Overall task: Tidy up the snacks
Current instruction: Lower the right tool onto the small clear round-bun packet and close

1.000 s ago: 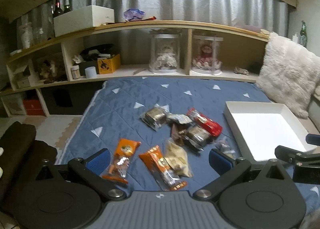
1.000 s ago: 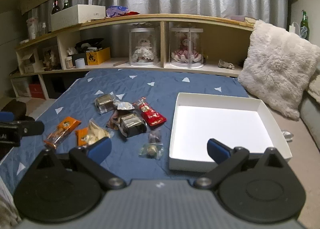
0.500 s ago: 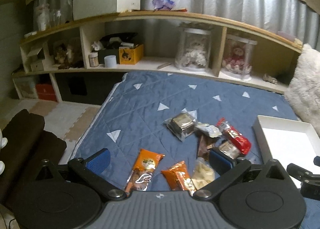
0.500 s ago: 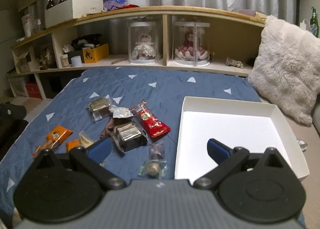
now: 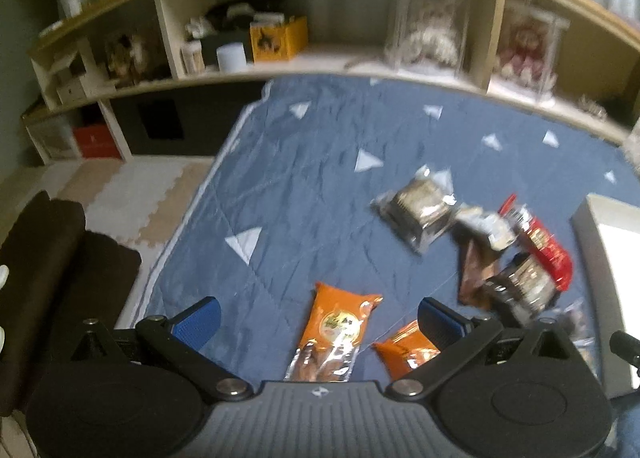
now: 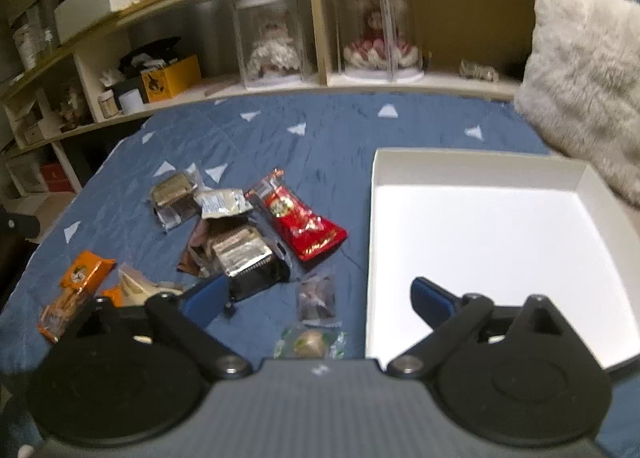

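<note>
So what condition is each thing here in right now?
white box: open-topped, empty.
red snack packet: sealed, flat on the blue quilt.
orange snack packet: sealed, lying flat.
left gripper: fingers open, holding nothing.
right gripper: fingers closing, nothing gripped.

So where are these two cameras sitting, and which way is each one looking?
Left wrist view: rides on the left gripper, tilted down at the blue quilt and the orange snack packet; its open blue-padded fingers show.
Right wrist view: rides on the right gripper, facing the empty white box and a small clear-wrapped snack lying between its fingers, untouched; the jaws are closing.
Shared: the red snack packet, the orange packet, the box, the wooden shelf.
</note>
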{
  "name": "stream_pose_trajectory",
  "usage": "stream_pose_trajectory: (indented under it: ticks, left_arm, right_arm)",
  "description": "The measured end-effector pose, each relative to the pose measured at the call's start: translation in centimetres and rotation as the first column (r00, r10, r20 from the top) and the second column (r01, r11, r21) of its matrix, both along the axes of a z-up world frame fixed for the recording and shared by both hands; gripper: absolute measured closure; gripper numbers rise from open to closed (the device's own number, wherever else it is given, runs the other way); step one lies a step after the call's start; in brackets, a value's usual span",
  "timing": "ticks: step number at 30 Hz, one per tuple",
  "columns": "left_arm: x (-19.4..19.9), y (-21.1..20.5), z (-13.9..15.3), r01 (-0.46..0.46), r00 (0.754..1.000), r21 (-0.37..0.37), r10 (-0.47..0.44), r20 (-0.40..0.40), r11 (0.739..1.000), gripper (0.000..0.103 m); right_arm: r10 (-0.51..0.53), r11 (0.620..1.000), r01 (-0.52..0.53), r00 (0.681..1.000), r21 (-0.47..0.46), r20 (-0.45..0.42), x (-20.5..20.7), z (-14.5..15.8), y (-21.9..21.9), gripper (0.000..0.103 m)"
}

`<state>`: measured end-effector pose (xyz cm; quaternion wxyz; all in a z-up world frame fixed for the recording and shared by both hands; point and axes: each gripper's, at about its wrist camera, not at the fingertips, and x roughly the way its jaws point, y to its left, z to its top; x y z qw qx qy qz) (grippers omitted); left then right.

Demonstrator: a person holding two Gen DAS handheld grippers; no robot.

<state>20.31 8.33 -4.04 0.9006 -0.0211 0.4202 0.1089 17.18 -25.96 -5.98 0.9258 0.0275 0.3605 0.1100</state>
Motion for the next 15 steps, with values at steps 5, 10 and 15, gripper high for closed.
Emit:
stream_pose_trajectory:
  ticks: [5,10,15]
  left_arm:
    - [1.4,0.9,-1.5,0.026,0.999,0.033,-0.024,-0.046,0.999,0.0]
    - [2.3,1.7,-2.8,0.02,0.992,0.039,-0.015,-0.123,0.999,0.0]
    - [2.4,2.1,-3.2,0.002,0.991,0.031,0.003,-0.134,1.0,0.0]
  right_arm:
    - [0.018,1.0,-0.017,0.998,0.018,-0.067,1.4,-1.9,0.3,0.02]
    - [0.037,0.998,-0.039,0.998,-0.044,-0.051,1.0,-2.5,1.3,0.021]
    - [0.088,0.995,-0.09,0.995,-0.042,-0.053,0.4,-2.6,1.7,0.035]
